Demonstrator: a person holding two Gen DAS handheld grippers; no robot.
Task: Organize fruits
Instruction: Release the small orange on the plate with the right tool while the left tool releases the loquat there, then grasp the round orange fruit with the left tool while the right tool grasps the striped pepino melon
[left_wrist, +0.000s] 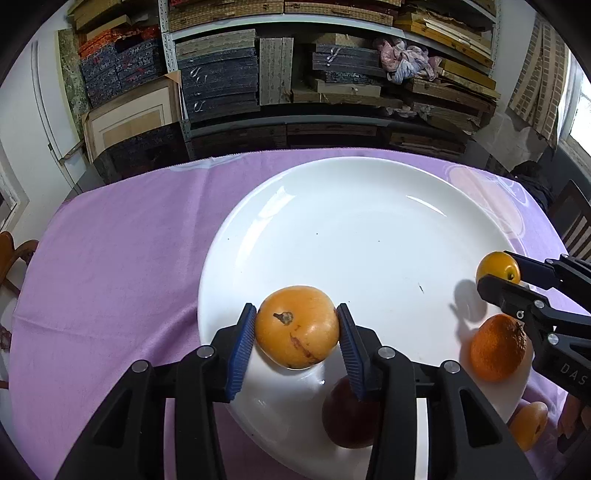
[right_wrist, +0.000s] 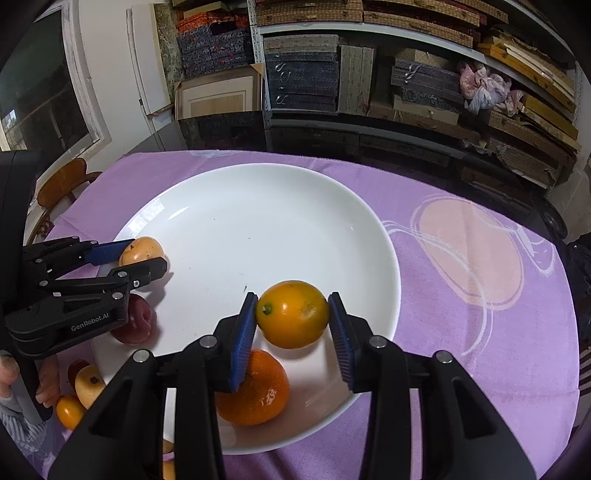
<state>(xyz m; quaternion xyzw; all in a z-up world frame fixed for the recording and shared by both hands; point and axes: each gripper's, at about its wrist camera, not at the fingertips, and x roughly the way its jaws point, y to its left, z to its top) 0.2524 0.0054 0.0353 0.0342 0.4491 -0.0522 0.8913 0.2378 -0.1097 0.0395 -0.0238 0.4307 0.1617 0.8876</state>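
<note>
My left gripper (left_wrist: 296, 325) is shut on a pale orange fruit (left_wrist: 297, 326) and holds it over the near left rim of a large white plate (left_wrist: 362, 236). In the right wrist view that same gripper (right_wrist: 144, 258) and its pale orange fruit (right_wrist: 142, 251) are at the plate's (right_wrist: 258, 229) left edge. My right gripper (right_wrist: 291, 314) is shut on a small yellow-orange citrus (right_wrist: 292, 314) above the plate's near right part; from the left wrist this citrus (left_wrist: 498, 266) shows at the right. A mandarin (right_wrist: 255, 387) and a dark red fruit (right_wrist: 135, 321) lie on the plate.
A purple cloth (left_wrist: 122, 266) covers the table. Off the plate at its near left lie several small fruits (right_wrist: 79, 391) beside a hand (right_wrist: 48, 384). Loaded shelves (left_wrist: 295, 74) stand behind the table. A wooden chair (right_wrist: 66, 184) is at the far left.
</note>
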